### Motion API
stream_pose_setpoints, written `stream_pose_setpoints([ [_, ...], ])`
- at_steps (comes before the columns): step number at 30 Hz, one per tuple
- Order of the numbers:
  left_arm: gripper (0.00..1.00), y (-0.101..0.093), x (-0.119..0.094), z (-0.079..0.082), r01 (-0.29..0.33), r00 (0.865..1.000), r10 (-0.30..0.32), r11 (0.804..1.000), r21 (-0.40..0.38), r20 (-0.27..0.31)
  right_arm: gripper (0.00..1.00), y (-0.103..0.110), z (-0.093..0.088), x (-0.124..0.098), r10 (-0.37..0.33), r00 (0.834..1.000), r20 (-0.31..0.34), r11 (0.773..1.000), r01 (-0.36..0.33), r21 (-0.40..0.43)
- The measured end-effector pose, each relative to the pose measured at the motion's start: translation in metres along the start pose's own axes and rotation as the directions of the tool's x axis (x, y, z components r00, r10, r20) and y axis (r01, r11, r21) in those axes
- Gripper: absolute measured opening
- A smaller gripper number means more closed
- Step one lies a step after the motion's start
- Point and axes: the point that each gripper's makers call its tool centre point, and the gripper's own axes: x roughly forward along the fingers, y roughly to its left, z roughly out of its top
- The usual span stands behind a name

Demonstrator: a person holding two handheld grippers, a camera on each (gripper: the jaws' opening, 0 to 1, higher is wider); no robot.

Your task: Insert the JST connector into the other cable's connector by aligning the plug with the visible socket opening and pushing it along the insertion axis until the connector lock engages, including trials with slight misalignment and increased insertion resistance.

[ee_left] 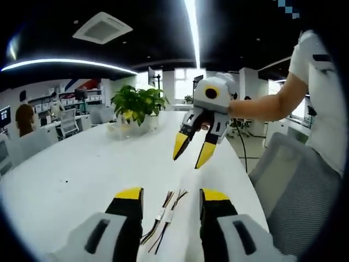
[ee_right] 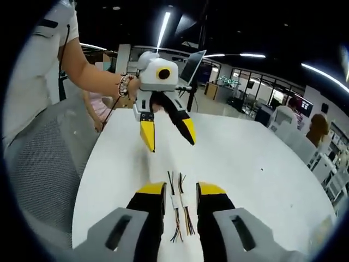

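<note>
In the left gripper view the left gripper point(ee_left: 167, 199) has its yellow-tipped black jaws spread, nothing pinched between them, and through the gap two cables point(ee_left: 166, 215) lie side by side on the white table point(ee_left: 71, 169). Each cable has a small white connector point(ee_left: 160, 214) at mid-length with thin coloured wires fanning from both ends; the two are just beside each other, and whether they touch cannot be told. Beyond the cables the right gripper point(ee_left: 191, 154) hangs above the table, held by a person's hand, jaws spread and pointing down toward the cables, nothing between them. Farther from the cables a potted plant point(ee_left: 136, 106) stands on the table, and to the side of the cables sits a grey mesh chair point(ee_left: 297, 191)

In the right gripper view the right gripper point(ee_right: 181, 195) shows the same spread, its jaws framing the cables point(ee_right: 180, 210) on the table point(ee_right: 256, 164), the white connectors point(ee_right: 175, 201) lying in the gap with loose wire ends splaying toward and away from the camera. Beyond the cables the left gripper point(ee_right: 170, 139) hovers above the table with its jaws spread and angled down, held by a hand wearing a bracelet point(ee_right: 124, 85). A mesh chair point(ee_right: 43, 158) stands beside the table edge, and office desks and monitors lie well apart behind
</note>
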Motion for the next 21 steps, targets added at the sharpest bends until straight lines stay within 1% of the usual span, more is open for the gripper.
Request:
stream_pose_setpoints([
  [3,0.40,-0.002,-0.007,0.005,-0.026,1.000,0.026,1.000,0.009,0.000,0.22,-0.001,0.005,-0.006,-0.022,1.000,0.010,1.000,0.022,0.013],
  [4,0.42,-0.005,-0.009,0.008,-0.032,0.999,0.032,0.999,0.011,0.004,0.22,-0.001,0.005,-0.008,-0.028,1.000,0.009,0.999,0.028,0.015],
  [5,0.44,-0.013,-0.012,0.014,-0.040,0.999,0.040,0.999,0.015,0.011,0.23,-0.002,0.006,-0.011,-0.043,0.999,0.007,0.999,0.043,0.020],
  [7,0.44,-0.016,-0.017,0.021,-0.051,0.998,0.051,0.998,0.021,0.033,0.23,-0.004,0.009,-0.015,-0.077,0.997,0.015,0.996,0.076,0.034],
  [9,0.45,-0.018,-0.021,0.025,-0.061,0.997,0.060,0.998,0.017,0.042,0.23,-0.003,0.017,-0.020,-0.100,0.994,0.047,0.994,0.098,0.039],
  [11,0.46,-0.017,-0.026,0.030,-0.083,0.995,0.082,0.997,0.000,0.053,0.24,-0.001,0.023,-0.024,-0.114,0.991,0.072,0.991,0.109,0.073],
  [12,0.46,-0.018,-0.029,0.032,-0.095,0.994,0.095,0.995,-0.002,0.061,0.25,0.002,0.026,-0.026,-0.109,0.990,0.090,0.990,0.100,0.102],
  [13,0.46,-0.018,-0.032,0.034,-0.105,0.992,0.105,0.994,-0.002,0.067,0.27,0.002,0.026,-0.028,-0.116,0.989,0.092,0.989,0.107,0.100],
  [15,0.48,-0.018,-0.036,0.036,-0.123,0.990,0.122,0.992,-0.001,0.071,0.29,0.001,0.026,-0.033,-0.140,0.986,0.094,0.986,0.130,0.109],
  [18,0.54,-0.017,-0.043,0.036,-0.158,0.985,0.158,0.987,-0.006,0.074,0.30,0.001,0.029,-0.040,-0.173,0.979,0.109,0.978,0.157,0.138],
  [20,0.59,-0.015,-0.049,0.032,-0.198,0.977,0.197,0.980,0.002,0.078,0.30,0.001,0.031,-0.045,-0.204,0.972,0.118,0.971,0.186,0.150],
  [21,0.60,-0.016,-0.051,0.031,-0.206,0.975,0.206,0.979,-0.010,0.078,0.31,0.002,0.031,-0.048,-0.214,0.969,0.124,0.969,0.194,0.155],
])
